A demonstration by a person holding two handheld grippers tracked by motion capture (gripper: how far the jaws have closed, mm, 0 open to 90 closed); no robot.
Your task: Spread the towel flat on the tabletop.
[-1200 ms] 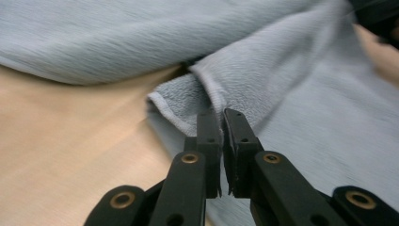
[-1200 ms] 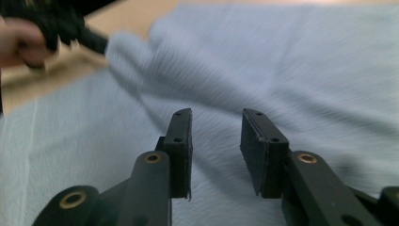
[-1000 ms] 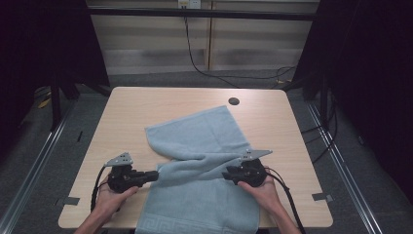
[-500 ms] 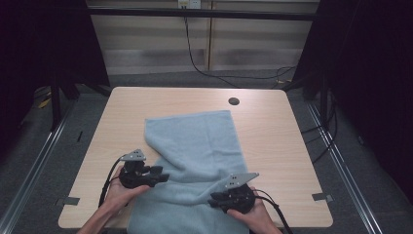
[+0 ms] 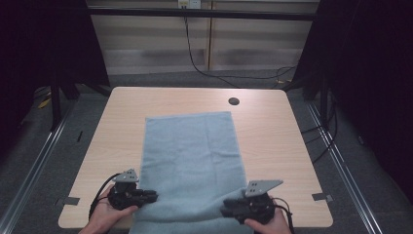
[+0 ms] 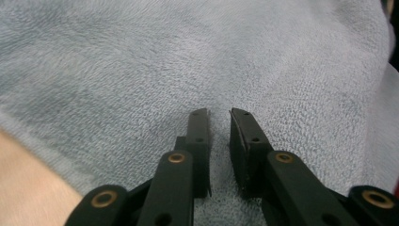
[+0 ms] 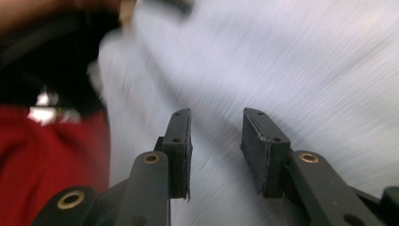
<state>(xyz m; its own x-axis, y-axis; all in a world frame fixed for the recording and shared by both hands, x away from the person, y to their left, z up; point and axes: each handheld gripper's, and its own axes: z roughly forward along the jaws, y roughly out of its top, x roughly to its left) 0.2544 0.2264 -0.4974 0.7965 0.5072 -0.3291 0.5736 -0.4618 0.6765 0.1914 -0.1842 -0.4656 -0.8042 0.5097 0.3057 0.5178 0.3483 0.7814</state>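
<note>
High view: towel [image 5: 192, 161] now lying flat, unfolded since a second ago. Left gripper [image 5: 152, 196] and right gripper [image 5: 226, 212] are resting at its near corners, jaws parted, gripping nothing; left's have been closing, right's opening. Spreading looks done.

The towel [image 5: 192, 161] is soft, matt, pale blue terry cloth with a nubby pile. The tabletop [image 5: 272, 131] is smooth, light wood-grain laminate. Each gripper's jaws look like matt black plastic.
</note>
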